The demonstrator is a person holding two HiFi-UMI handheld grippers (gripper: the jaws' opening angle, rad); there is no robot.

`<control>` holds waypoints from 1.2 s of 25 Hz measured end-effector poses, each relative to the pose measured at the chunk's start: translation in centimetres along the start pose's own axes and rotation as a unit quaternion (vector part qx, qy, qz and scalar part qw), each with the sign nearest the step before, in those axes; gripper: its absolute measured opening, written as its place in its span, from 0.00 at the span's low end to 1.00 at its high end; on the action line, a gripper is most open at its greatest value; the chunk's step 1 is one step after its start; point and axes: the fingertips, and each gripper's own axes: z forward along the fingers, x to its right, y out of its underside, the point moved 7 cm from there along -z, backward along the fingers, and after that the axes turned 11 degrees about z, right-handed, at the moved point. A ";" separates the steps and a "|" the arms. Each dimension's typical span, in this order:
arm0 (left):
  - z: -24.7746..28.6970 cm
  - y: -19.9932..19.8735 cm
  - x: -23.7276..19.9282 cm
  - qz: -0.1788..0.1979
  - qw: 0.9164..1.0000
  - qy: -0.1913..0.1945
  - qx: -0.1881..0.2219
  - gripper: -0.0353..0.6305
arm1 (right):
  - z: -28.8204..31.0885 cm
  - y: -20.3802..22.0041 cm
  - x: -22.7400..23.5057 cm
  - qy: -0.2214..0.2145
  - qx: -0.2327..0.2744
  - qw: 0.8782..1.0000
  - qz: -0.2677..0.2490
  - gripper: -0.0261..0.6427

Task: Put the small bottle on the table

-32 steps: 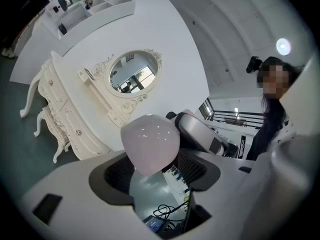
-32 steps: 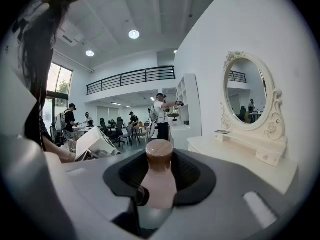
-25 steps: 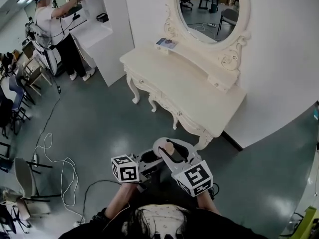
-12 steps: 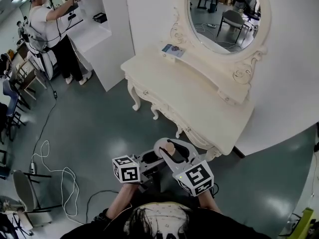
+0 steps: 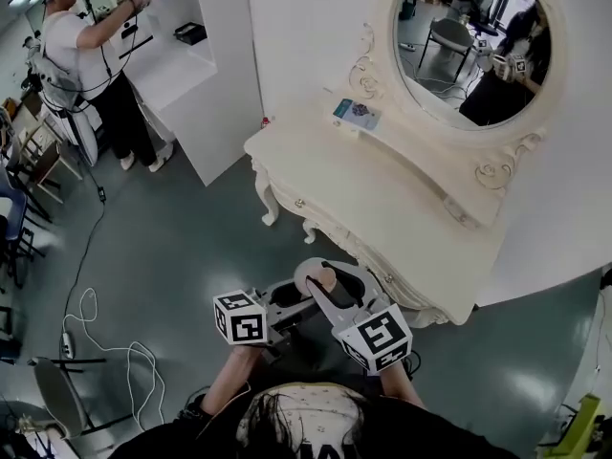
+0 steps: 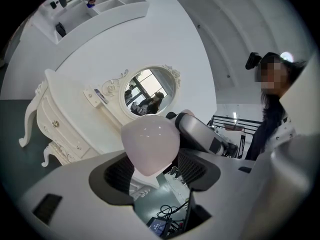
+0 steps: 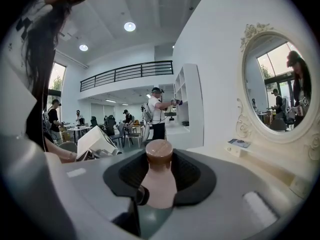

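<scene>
Both arms tucked low against the body — right hand-held gripper [image 7: 159, 186] clamps the small pale-pink bottle with brown cap [image 7: 159, 174], left hand-held gripper [image 6: 152, 166] grips its base — apart from the cream carved surface [image 5: 382, 204].

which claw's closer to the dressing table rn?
Right. The right claw sits just short of the dressing table front edge, gripping the small bottle; the left claw, also on it, is on the far side.

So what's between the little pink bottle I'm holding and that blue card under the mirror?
Head view: only the cream dressing table's carved front edge and bare top lie between the pink brown-capped bottle and the blue card.
</scene>
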 end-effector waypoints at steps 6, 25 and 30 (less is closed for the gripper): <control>-1.7 -2.6 -4.1 -0.001 1.000 0.007 -0.004 0.44 | 5.0 -0.9 0.3 0.009 -0.001 1.000 0.001 0.26; -4.8 -5.0 -10.7 -0.037 0.999 -0.030 0.025 0.44 | 13.8 -1.2 1.4 -0.033 -0.047 0.998 0.000 0.26; -4.1 -7.2 -14.0 -0.039 0.998 -0.046 0.029 0.44 | 17.1 -2.2 4.0 -0.049 -0.047 0.998 0.006 0.26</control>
